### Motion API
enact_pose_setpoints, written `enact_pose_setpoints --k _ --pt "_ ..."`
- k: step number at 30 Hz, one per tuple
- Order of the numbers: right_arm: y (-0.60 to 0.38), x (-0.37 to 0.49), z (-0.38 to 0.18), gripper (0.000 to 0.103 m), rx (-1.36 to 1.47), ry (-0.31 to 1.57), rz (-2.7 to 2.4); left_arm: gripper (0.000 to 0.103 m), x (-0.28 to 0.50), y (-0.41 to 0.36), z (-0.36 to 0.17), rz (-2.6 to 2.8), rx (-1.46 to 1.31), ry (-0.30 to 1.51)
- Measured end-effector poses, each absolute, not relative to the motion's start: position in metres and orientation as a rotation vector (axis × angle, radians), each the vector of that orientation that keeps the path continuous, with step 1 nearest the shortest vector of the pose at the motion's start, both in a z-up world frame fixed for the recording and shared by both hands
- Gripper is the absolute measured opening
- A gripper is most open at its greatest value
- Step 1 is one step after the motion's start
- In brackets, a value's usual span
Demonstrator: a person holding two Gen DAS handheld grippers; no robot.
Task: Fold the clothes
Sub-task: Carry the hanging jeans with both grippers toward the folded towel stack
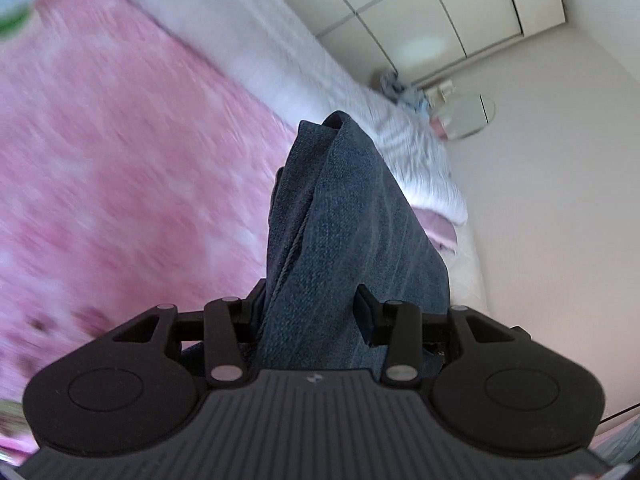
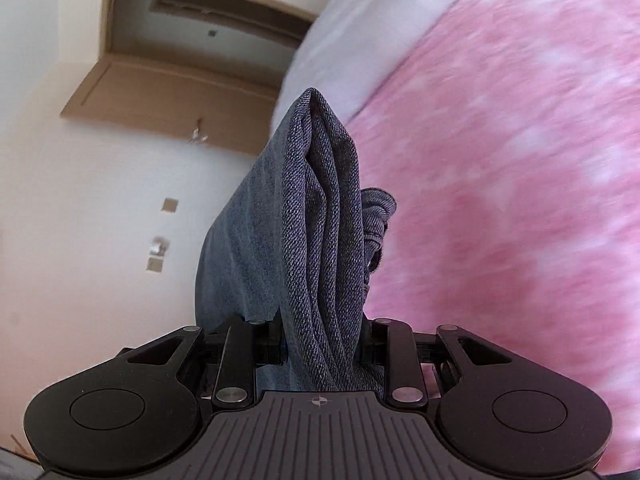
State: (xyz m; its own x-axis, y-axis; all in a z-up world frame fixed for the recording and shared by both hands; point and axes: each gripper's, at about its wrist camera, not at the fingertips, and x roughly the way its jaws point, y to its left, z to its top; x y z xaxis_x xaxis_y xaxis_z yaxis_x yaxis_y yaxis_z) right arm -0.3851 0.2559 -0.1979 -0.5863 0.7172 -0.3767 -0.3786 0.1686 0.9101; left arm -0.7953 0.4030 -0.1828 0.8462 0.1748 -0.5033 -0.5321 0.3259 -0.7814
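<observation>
My left gripper (image 1: 310,316) is shut on a bunched fold of blue denim jeans (image 1: 348,220), which rise between the jaws and hide the fingertips. My right gripper (image 2: 322,344) is shut on another thick, layered fold of the same jeans (image 2: 320,220). Both hold the denim above a bed with a pink blanket (image 1: 120,160), which also shows in the right wrist view (image 2: 520,160). The background is blurred by motion.
A white sheet (image 1: 248,40) lies along the bed's far side. White wardrobe doors (image 1: 440,8) and a small round table (image 1: 466,116) stand beyond. In the right wrist view a white wall and a brown door (image 2: 168,92) are at left.
</observation>
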Motion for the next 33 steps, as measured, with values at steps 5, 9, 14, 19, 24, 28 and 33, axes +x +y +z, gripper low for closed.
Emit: enact_pose_setpoints --k 5,9,14,19,24,28,33 --pt "0.306 -0.454 -0.176 0.027 0.294 1.618 1.637 0.038 -0.871 0.422 -0.16 0.556 -1.173 0.292" --pt "0.334 -0.485 -0.167 0.027 0.223 1.635 1.702 0.038 -0.916 0.428 -0.15 0.628 -1.202 0.215" --pt "0.37 -0.524 -0.155 0.027 0.131 1.654 1.782 0.038 -0.949 0.429 -0.141 0.739 -1.216 0.146" --pt "0.404 -0.559 -0.143 0.027 0.05 1.661 1.861 0.038 -0.968 0.438 -0.122 0.803 -1.196 0.089" --pt "0.431 -0.585 -0.124 0.027 0.046 1.616 1.905 0.038 -0.989 0.479 -0.105 0.813 -1.162 0.069" --pt "0.468 -0.619 -0.111 0.027 0.098 1.575 1.907 0.038 -1.021 0.535 -0.088 0.782 -1.111 0.087" --pt "0.518 -0.673 -0.096 0.027 0.227 1.515 1.869 0.038 -1.062 0.627 -0.069 0.718 -1.036 0.144"
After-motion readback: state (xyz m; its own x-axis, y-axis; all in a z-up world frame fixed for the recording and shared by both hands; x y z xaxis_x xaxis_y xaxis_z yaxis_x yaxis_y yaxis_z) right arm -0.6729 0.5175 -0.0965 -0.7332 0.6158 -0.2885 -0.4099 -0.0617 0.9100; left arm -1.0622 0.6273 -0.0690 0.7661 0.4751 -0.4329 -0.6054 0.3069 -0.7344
